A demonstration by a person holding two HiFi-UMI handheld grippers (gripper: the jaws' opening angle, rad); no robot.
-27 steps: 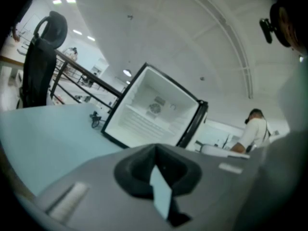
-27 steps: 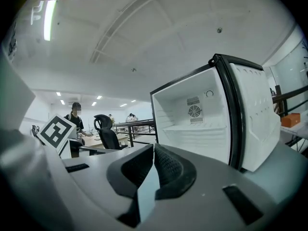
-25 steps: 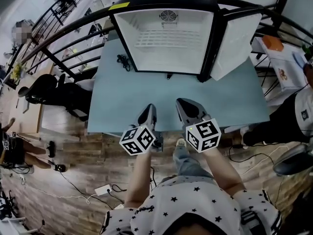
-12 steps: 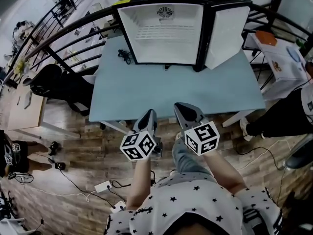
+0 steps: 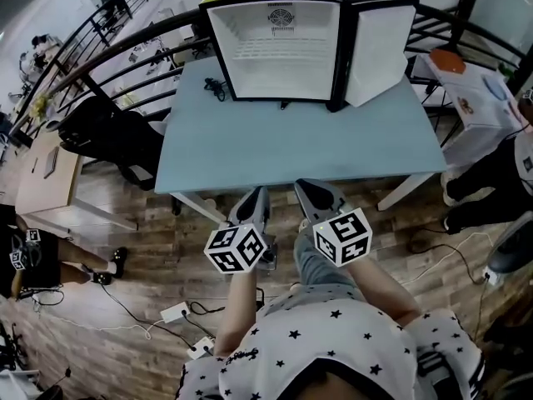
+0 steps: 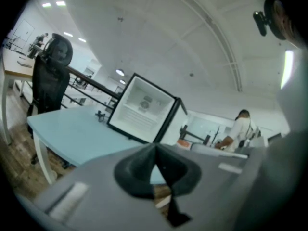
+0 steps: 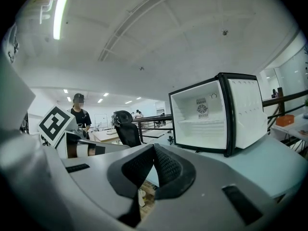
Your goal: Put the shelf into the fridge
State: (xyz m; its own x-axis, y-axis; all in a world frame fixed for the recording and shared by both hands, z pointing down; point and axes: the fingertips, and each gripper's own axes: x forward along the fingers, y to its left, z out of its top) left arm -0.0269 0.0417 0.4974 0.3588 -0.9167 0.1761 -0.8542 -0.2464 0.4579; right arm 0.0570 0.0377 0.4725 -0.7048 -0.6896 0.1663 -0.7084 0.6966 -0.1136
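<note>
We hold the left gripper (image 5: 257,193) and right gripper (image 5: 305,187) at lower centre, each with jaws pressed together on nothing. At top centre, the wire shelf (image 5: 279,50) sits inside the open mini fridge (image 5: 250,80) on the pale blue worktop (image 5: 291,144).

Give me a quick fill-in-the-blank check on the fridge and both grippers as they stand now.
1. The fridge stands on the light blue table with its door swung ____.
2. The left gripper has its jaws ____, with nothing between them.
3. The right gripper has its jaws together and grips ____.
4. Left of the table in the head view stands a black office ____.
Missing words: open; shut; nothing; chair.
</note>
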